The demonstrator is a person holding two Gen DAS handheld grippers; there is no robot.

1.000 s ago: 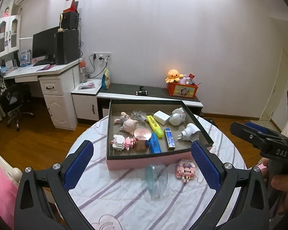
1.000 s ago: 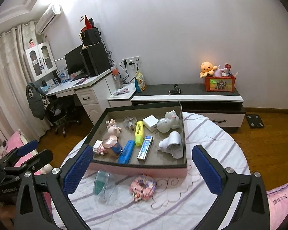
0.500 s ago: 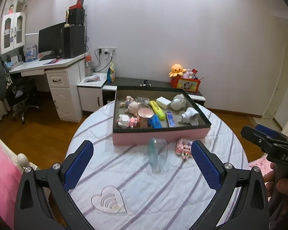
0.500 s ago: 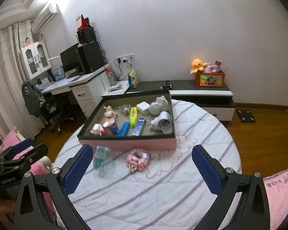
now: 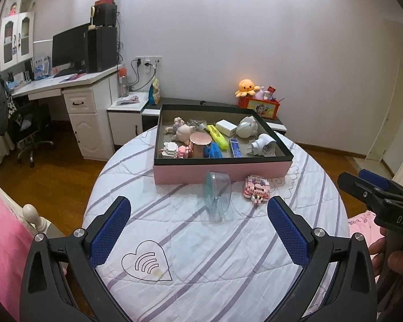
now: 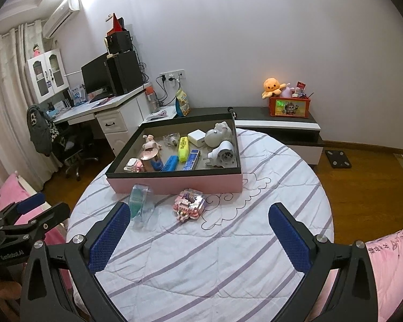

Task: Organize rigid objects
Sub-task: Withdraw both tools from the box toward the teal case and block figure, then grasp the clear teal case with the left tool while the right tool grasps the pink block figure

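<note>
Since the earlier frames I have drawn both claws back from the box; the box and the loose items now sit farther off and more counter shows in front of the pads. The left claw (image 5: 198, 230) is released, pads wide apart, holding nothing. The right claw (image 6: 198, 234) is likewise released and empty.

Task items: the pink box (image 5: 220, 170) stands on the round counter (image 5: 190, 265) at 12 o'clock from the left claw. Two items lie outside it, just beside its near wall: a clear plastic case (image 5: 217, 197) at 12 o'clock, and a pink brick-built toy (image 5: 256, 187) at 1 o'clock. In the right wrist view the toy (image 6: 189, 205) lies at 12 o'clock and the case (image 6: 140, 202) at 11 o'clock.

Step in hand, by my judgement: staging between picks. The next move calls for advancing one claw, straddling one loose item and closing squarely.

Legible writing: "DAS" on the right claw body in the left view; the left claw body carries lettering I cannot read reliably.
</note>
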